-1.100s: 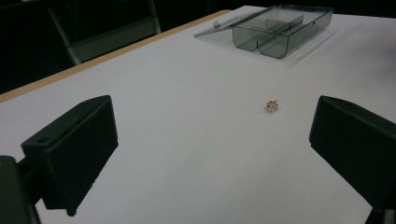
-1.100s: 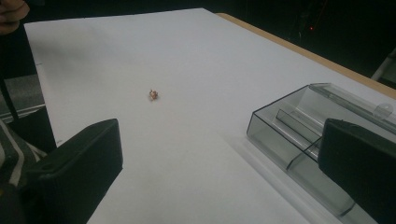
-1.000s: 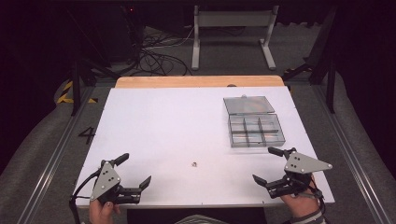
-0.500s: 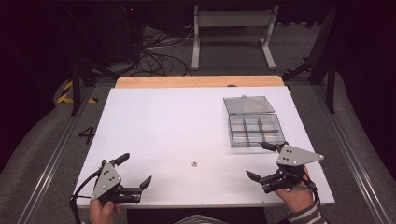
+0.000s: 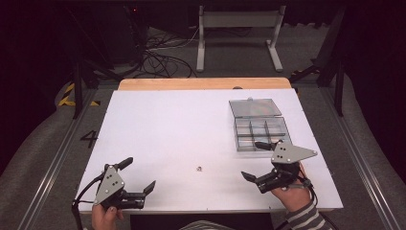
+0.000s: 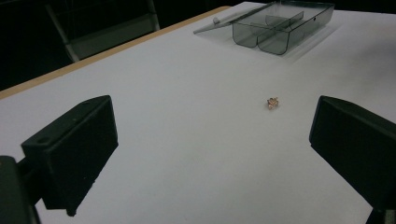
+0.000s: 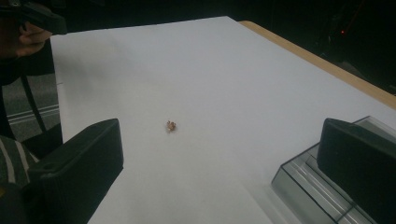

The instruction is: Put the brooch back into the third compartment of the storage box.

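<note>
Table edges: white tabletop (image 5: 191, 134) running out to a bare wooden strip (image 5: 201, 84) along the far side; near edge lying just in front of both hands.
Open room: broad bare white stretching across the left half and middle; compartment box crowding the right side only.
Left gripper (image 5: 139, 175): hovering at the near left corner, jaws spread wide apart, holding nothing; seen again in its own view (image 6: 210, 154), framing bare table with the small object ahead and to the right.
Right gripper (image 5: 256, 160): sitting at the near right, jaws also standing well apart, gripping nothing; far jaw tip reaching over the near rim of the box, near jaw pointing toward the table's middle; in its own view (image 7: 219, 172), right jaw overlapping the box corner.
Small object (image 5: 199, 168): lying loose on the white surface between the two grippers, nearer the front edge than the back, touching nothing; looking tiny, knobbly, coppery-pink up close (image 6: 273, 102), too small for naming more exactly.
Compartment box (image 5: 261, 134): smoky clear plastic, standing open, dividers showing, lid (image 5: 254, 107) folded back flat toward the far edge.
Writing: a dark "4" (image 5: 89, 139) marked on the grey floor beside the table's left edge; nothing readable on box or grippers.
Sleeve: striped cuff (image 5: 301, 218) showing at the right wrist.
</note>
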